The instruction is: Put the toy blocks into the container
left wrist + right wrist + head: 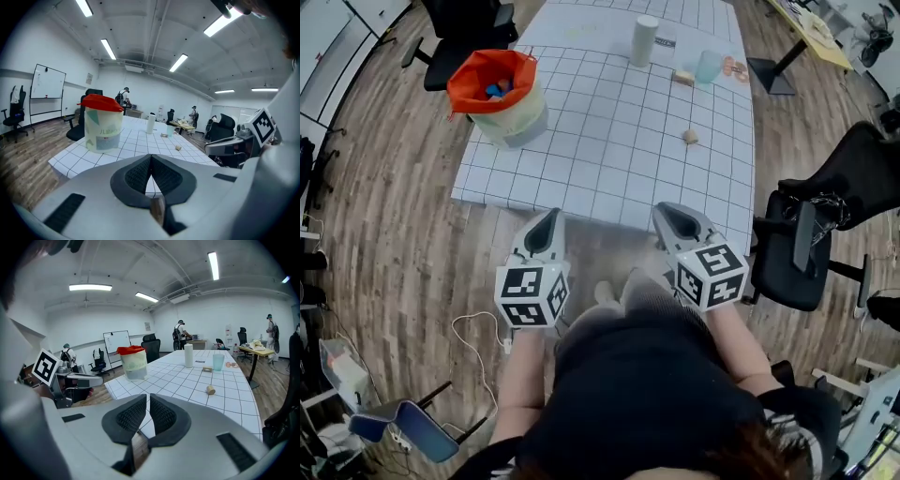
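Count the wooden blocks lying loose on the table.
2: one block on the table, right of its middle; a second block farther off, beside the cup. More may hide behind the cup.

My head camera sits high and looks steeply down. It sees the table from far above, with the left gripper and the right gripper close below me. Each gripper camera sits low, right behind its own jaws, and looks forward along them, out over the near table edge. All three views share the table top, the container and the white roll. Each gripper view also catches the other gripper at its side.
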Available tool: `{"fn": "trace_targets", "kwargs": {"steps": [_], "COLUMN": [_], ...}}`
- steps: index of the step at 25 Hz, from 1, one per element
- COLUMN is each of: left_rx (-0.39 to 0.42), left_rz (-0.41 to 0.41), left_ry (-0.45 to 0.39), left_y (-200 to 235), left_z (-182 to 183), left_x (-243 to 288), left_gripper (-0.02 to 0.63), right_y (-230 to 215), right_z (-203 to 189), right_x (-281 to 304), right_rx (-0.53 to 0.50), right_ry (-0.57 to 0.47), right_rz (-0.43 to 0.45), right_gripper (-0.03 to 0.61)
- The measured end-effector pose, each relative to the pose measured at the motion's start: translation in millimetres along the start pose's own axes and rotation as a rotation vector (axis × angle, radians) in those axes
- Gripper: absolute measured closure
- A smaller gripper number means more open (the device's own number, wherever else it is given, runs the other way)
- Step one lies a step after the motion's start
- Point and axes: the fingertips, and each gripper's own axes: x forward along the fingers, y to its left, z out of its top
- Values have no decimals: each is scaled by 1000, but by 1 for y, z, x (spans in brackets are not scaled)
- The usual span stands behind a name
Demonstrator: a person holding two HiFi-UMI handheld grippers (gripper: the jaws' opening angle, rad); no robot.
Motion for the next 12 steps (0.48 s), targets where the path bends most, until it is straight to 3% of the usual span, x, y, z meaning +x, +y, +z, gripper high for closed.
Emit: {"fn": "trace_targets", "kwargs": {"steps": [12], "left_rx": [33], "left_rz": [-42], "left_ry": [1], "left_y": [-4], "left_z": [29], "left_x": [63], "left_gripper": [591], "right_y": [-64], "right_z": [24], "right_x": [31], "right_rx": [11], "right_ry": [-2], "right_rz": [-100], "right_gripper": [464]}}
